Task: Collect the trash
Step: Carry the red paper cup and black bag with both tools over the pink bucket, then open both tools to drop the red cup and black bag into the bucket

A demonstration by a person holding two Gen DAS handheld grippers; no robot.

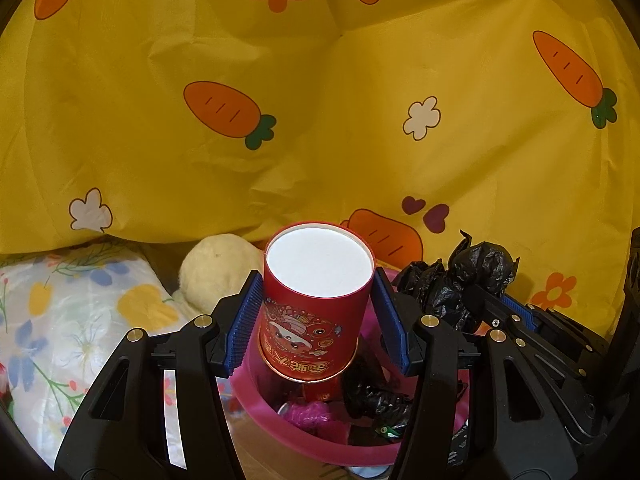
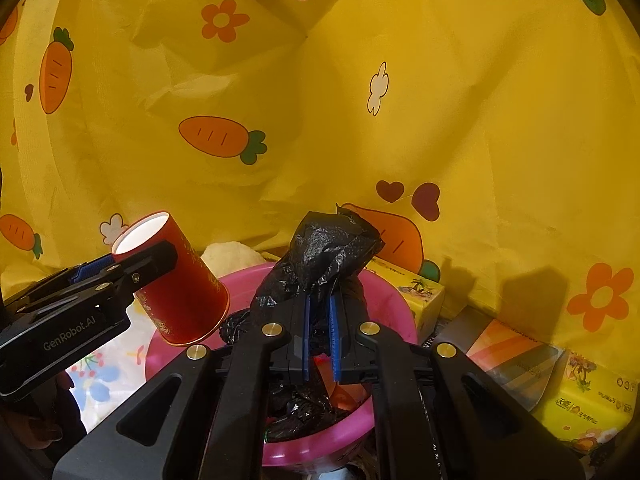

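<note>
A red paper cup (image 1: 314, 312) with a white end and cartoon print sits between the blue pads of my left gripper (image 1: 316, 312), which is shut on it above the pink basin (image 1: 256, 412). The same cup (image 2: 180, 284) shows at the left of the right wrist view, tilted over the basin's (image 2: 396, 300) left rim. My right gripper (image 2: 320, 332) is shut on a crumpled black plastic bag (image 2: 332, 248), held over the basin's middle. That bag (image 1: 460, 280) and the right gripper (image 1: 492, 312) appear at the right of the left wrist view. More black plastic (image 1: 372, 400) lies inside the basin.
Yellow carrot-print fabric (image 1: 320, 100) hangs close behind everything. A cream plush toy (image 1: 216, 268) and a floral pillow (image 1: 60, 320) lie left of the basin. Yellow tissue boxes (image 2: 420, 292) and a striped box (image 2: 516, 360) stand to the right.
</note>
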